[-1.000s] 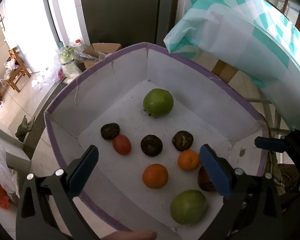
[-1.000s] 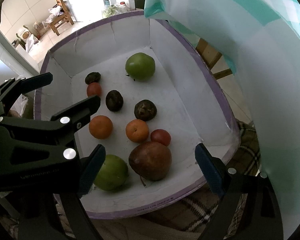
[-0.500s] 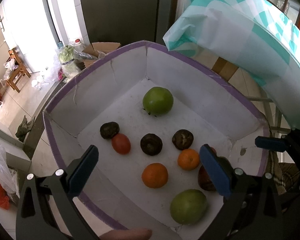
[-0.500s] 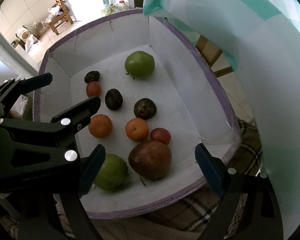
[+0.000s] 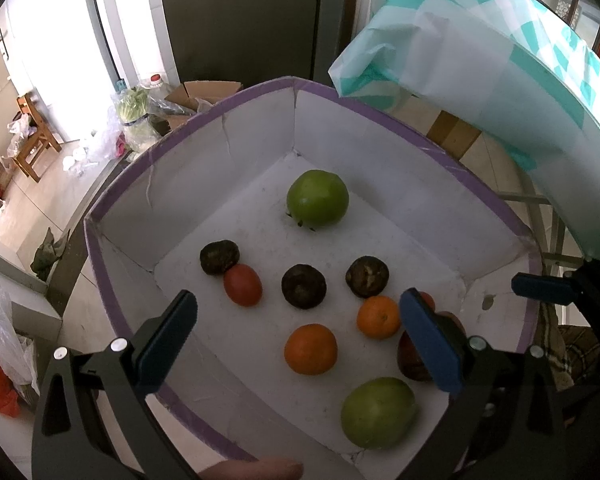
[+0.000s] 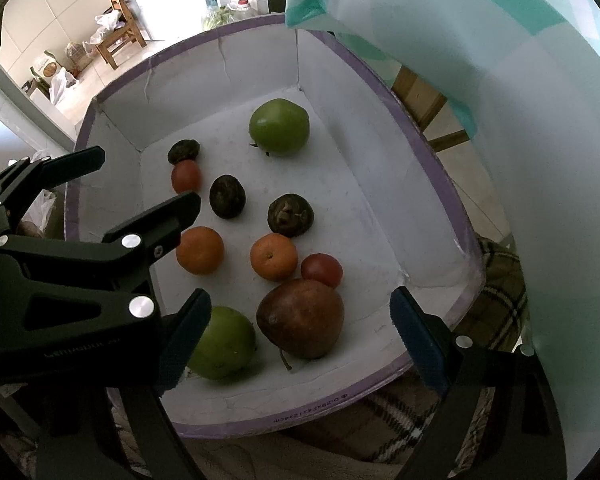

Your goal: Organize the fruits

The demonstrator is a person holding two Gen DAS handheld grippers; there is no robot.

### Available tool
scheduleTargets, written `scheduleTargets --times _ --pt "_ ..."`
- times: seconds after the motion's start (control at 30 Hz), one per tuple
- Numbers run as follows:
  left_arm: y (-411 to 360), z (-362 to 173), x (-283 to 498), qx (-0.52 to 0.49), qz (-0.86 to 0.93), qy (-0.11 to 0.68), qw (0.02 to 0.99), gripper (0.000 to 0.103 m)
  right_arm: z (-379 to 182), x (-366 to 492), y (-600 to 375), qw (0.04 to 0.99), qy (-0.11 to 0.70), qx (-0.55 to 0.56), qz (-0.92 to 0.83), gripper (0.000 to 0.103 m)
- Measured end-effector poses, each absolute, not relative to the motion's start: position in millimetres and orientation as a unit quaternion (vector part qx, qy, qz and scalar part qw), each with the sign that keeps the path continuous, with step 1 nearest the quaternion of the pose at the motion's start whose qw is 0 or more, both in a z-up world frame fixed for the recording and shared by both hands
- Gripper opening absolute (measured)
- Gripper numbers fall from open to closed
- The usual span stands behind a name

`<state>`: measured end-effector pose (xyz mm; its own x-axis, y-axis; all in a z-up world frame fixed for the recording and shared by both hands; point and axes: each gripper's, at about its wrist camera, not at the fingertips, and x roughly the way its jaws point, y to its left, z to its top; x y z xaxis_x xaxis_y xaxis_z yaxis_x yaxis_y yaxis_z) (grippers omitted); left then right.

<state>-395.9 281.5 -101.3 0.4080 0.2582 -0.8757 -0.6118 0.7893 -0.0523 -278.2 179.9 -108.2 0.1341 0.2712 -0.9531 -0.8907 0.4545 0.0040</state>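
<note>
two green apples [image 6: 279,126], two oranges [image 6: 199,250], three dark fruits [image 6: 227,196]

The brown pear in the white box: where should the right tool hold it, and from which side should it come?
Grip the brown pear across its wide round body, coming from above. It lies on its side, stem toward the near wall. A small red fruit touches its far side and a green fruit sits close on the left, so a sideways approach looks crowded. The right tool is open.
</note>
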Motion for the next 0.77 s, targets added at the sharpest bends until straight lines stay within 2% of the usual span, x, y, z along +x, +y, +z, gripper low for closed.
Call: scheduleTargets --times 0.57,0.77 --pt "288 -103 -398 -0.179 0.293 0.492 0.800 0.101 -99 -280 175 0.688 0.498 -0.302 0.433 0.088" --pt "290 -74 -398 -0.151 0.326 0.487 0.797 0.101 -61 -281 160 0.715 0.453 -0.271 0.459 0.088"
